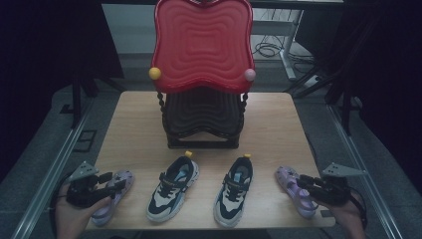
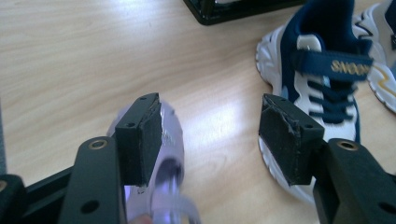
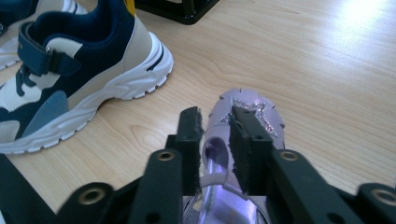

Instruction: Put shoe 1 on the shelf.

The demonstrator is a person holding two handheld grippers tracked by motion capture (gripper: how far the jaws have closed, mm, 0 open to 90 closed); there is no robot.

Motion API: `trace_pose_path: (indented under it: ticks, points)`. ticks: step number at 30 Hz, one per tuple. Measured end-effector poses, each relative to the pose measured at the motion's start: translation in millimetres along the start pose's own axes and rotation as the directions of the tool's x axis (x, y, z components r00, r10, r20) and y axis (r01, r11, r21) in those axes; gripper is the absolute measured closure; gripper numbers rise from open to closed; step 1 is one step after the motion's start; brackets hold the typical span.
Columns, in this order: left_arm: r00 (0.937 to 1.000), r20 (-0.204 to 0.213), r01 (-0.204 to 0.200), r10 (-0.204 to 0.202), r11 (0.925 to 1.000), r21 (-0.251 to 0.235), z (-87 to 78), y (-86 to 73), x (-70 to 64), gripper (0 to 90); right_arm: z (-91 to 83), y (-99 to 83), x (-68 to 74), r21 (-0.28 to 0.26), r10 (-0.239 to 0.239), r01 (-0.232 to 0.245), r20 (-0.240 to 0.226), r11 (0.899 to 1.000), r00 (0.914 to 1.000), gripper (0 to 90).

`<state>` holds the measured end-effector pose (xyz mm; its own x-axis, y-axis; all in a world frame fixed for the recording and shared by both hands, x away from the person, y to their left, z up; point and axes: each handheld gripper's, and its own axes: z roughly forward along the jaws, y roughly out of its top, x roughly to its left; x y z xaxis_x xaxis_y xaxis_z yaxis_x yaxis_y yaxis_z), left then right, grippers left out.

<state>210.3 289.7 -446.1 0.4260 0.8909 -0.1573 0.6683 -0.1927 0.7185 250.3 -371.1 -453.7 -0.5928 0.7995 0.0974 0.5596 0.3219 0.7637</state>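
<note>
Two purple sandals lie at the table's front corners. My left gripper (image 1: pixel 115 180) hovers over the left sandal (image 1: pixel 107 209) with its jaws wide apart. In the left gripper view its left pad sits over the sandal's toe (image 2: pixel 170 140), and the gripper (image 2: pixel 210 116) holds nothing. My right gripper (image 1: pixel 304 181) is down on the right sandal (image 1: pixel 287 177). In the right gripper view its jaws (image 3: pixel 217 114) stand close together, pinching the rim of the sandal's glitter-star upper (image 3: pixel 254 105). That sandal rests on the wood.
Two navy-and-white sneakers (image 1: pixel 171 189) (image 1: pixel 234 191) stand between the sandals, toes toward the front edge. A shoe rack with a red top shelf (image 1: pixel 201 45) and a black lower shelf (image 1: pixel 201 114) stands at the back of the wooden table (image 1: pixel 139 124).
</note>
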Motion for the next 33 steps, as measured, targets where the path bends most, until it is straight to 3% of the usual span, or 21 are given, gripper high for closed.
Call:
trace_pose_path:
  ticks: [9, 15, 20, 30, 33]
  points:
    - [0.9997, -0.019, 0.014, -0.014, 0.9998, 0.013, -20.2, -20.8, 0.8, 39.3, -10.5, -11.5, 4.9, 0.007, 0.004, -0.004, 0.007, 1.000, 1.0000, 67.2]
    - [0.9994, -0.017, 0.030, -0.030, 0.9992, 0.028, -16.5, -29.0, 0.1, 38.7, -9.7, -12.0, 8.2, 0.011, 0.002, -0.002, 0.000, 1.000, 1.0000, 66.9]
    - [0.9994, -0.028, 0.021, -0.020, 0.9986, 0.048, -12.3, -28.1, -2.2, 38.4, -6.6, -12.7, 8.2, 0.016, -0.002, 0.002, -0.010, 1.000, 0.9999, 66.5]
    - [0.9990, -0.035, 0.031, -0.029, 0.9978, 0.059, -8.1, -34.2, -2.4, 40.5, -7.8, -18.0, 5.3, 0.021, 0.020, -0.020, -0.002, 1.000, 0.9998, 66.2]
    - [0.9976, -0.064, 0.031, -0.027, 0.9969, 0.073, -8.2, -36.1, -4.3, 41.2, -9.4, -19.3, 5.8, 0.020, 0.020, -0.020, 0.000, 1.000, 0.9998, 66.0]
